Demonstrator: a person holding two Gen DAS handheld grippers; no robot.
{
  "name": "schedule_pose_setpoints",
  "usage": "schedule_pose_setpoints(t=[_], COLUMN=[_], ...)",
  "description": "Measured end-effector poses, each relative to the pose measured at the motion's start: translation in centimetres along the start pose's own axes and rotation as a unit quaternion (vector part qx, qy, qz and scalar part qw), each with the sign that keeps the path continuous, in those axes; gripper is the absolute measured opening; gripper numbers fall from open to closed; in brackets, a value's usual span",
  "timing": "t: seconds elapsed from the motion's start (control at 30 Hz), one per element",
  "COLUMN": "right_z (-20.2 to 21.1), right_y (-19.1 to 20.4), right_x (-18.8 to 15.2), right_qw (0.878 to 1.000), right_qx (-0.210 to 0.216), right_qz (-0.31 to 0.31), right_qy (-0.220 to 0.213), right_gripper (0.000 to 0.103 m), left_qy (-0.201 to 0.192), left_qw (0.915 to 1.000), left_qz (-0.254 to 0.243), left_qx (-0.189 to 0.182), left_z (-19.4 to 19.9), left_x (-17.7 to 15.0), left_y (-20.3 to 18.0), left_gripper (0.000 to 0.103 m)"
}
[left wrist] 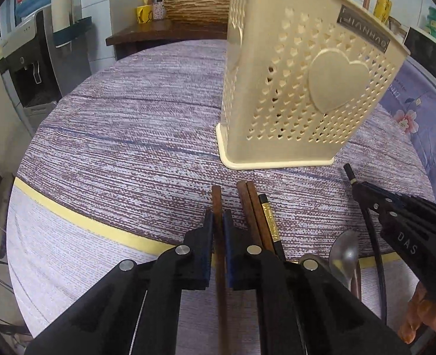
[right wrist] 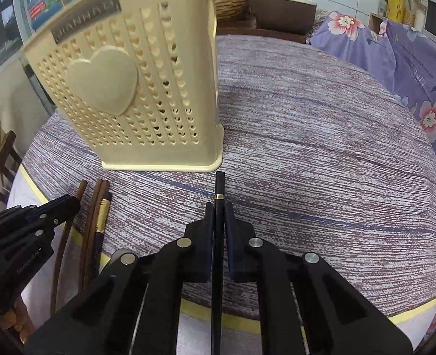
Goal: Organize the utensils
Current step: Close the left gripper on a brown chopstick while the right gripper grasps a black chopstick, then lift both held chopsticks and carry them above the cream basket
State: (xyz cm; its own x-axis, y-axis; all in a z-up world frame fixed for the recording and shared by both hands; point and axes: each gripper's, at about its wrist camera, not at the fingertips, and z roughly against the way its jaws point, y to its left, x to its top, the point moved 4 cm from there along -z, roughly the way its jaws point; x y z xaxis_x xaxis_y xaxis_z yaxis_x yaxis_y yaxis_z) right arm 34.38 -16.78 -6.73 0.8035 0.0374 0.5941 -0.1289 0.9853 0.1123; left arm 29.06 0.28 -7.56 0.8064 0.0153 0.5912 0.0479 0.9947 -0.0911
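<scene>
Here one cream perforated holder (left wrist: 300, 88) stands far on the striped tablecloth (left wrist: 129, 136). The left gripper (left wrist: 218, 216) pinches one brown chopstick (left wrist: 217, 198); the right gripper (right wrist: 218, 207) pinches one black chopstick (right wrist: 219, 183). Between them, nearer than the holder, lie two brown chopsticks (left wrist: 252, 210) and one gold-banded black chopstick (left wrist: 269, 219). Only the left view shows one metal spoon (left wrist: 343, 254)

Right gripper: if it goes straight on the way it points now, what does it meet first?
Probably the tablecloth, just right of the cream utensil holder. The right gripper, shut on a black chopstick, points down at bare cloth; depth is unclear.
</scene>
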Motion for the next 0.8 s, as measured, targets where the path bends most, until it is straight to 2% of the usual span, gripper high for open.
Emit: schedule_pose_setpoints(t=[0.17, 0.33, 0.6, 0.8], right_z=[4.1, 9.9, 18.2, 20.1], right_y=[-0.7, -2.3, -4.6, -5.4], right_x=[0.0, 0.6, 0.6, 1.1], right_qw=[0.999, 0.994, 0.986, 0.984], right_qx=[0.022, 0.045, 0.065, 0.062], right_qz=[-0.001, -0.011, -0.022, -0.027], right_qy=[-0.043, -0.099, -0.154, -0.168], right_gripper=[0.008, 0.008, 0.008, 0.008], left_qy=[-0.039, -0.108, -0.189, -0.216], left_qw=[0.9987, 0.9925, 0.9803, 0.9752], left_qz=[0.014, 0.019, 0.014, 0.008], left_qx=[-0.030, -0.054, -0.056, -0.050], left_z=[3.9, 10.2, 17.2, 18.7], left_x=[0.7, 1.8, 3.4, 4.6], left_y=[0.9, 1.8, 3.6, 4.1], left_gripper=[0.008, 0.008, 0.008, 0.008])
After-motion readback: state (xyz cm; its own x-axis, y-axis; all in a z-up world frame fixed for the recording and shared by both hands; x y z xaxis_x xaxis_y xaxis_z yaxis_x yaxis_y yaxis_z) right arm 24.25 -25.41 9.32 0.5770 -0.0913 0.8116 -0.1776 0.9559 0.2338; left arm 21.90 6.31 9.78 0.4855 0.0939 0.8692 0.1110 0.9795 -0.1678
